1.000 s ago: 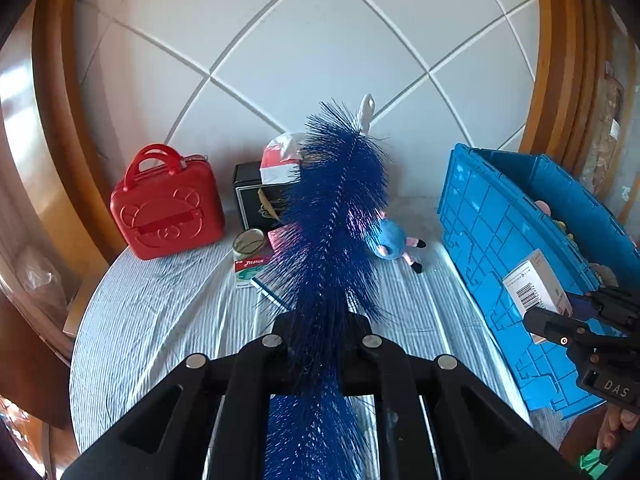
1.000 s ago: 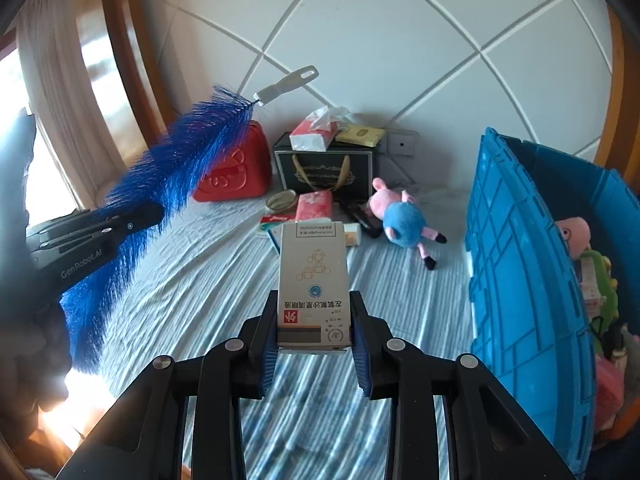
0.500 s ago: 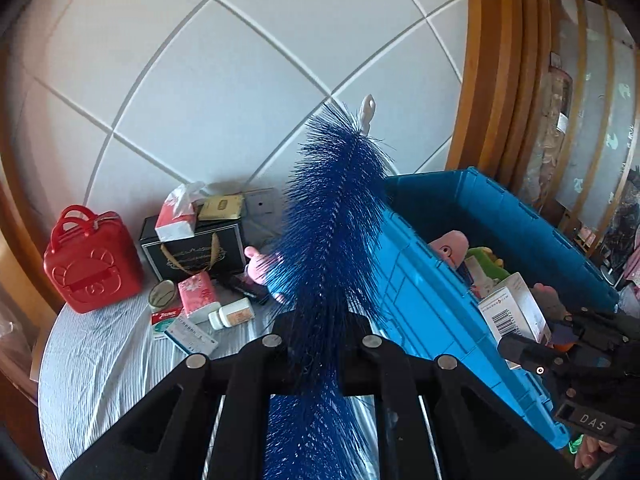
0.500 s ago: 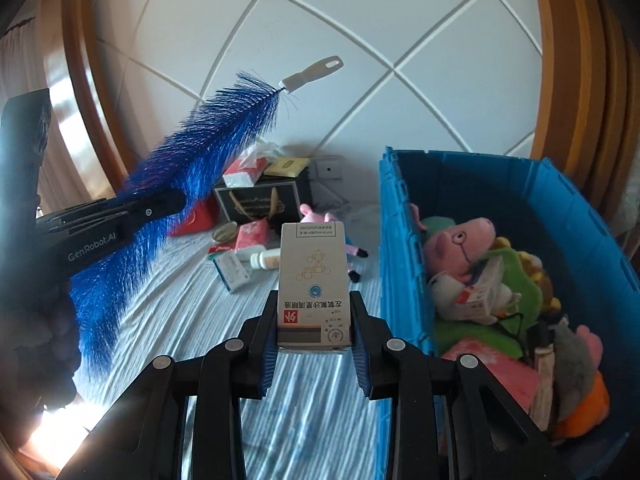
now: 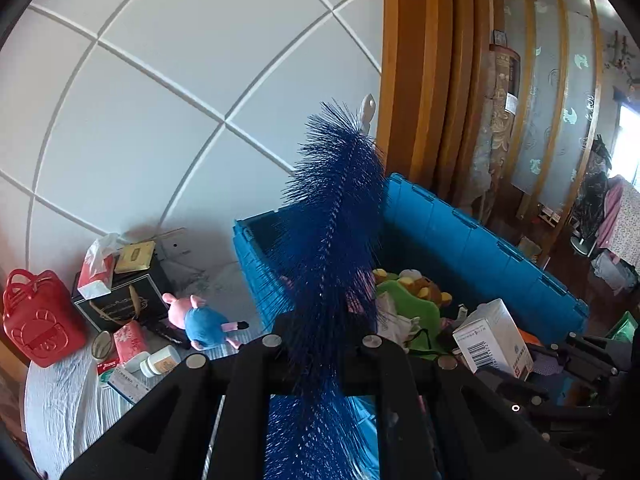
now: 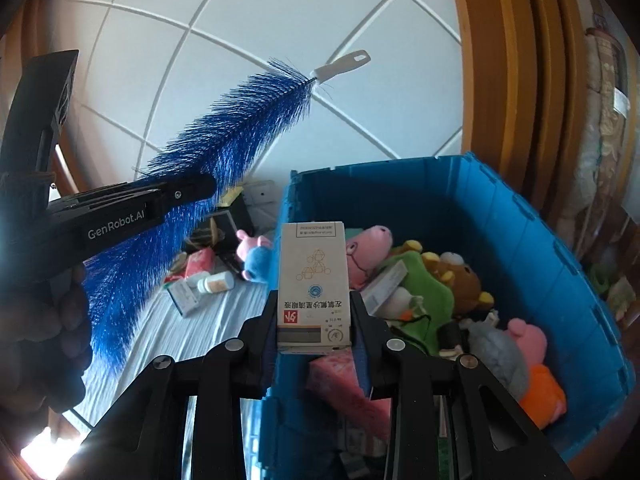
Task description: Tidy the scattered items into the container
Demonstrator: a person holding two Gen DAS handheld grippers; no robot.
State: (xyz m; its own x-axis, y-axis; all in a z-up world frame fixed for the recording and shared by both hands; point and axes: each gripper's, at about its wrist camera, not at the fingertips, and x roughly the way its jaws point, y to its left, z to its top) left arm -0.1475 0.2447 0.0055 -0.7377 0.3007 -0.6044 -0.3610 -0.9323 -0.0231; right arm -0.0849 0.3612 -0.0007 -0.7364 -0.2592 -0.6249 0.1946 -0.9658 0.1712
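"GenRobot.AI" is showing in white on the left gripper (image 6: 188, 192) — the white box (image 6: 314, 288) is carrying a red mark and upside-down print, too small to read.

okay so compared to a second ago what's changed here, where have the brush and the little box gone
Both tools swung from above the striped tablecloth over to the blue crate. The left tool now holds the blue bristle brush at the crate's near wall; the right tool has the white medicine box over the crate's edge, plush toys beyond. Unchanged: both grips, and the items left on the cloth.
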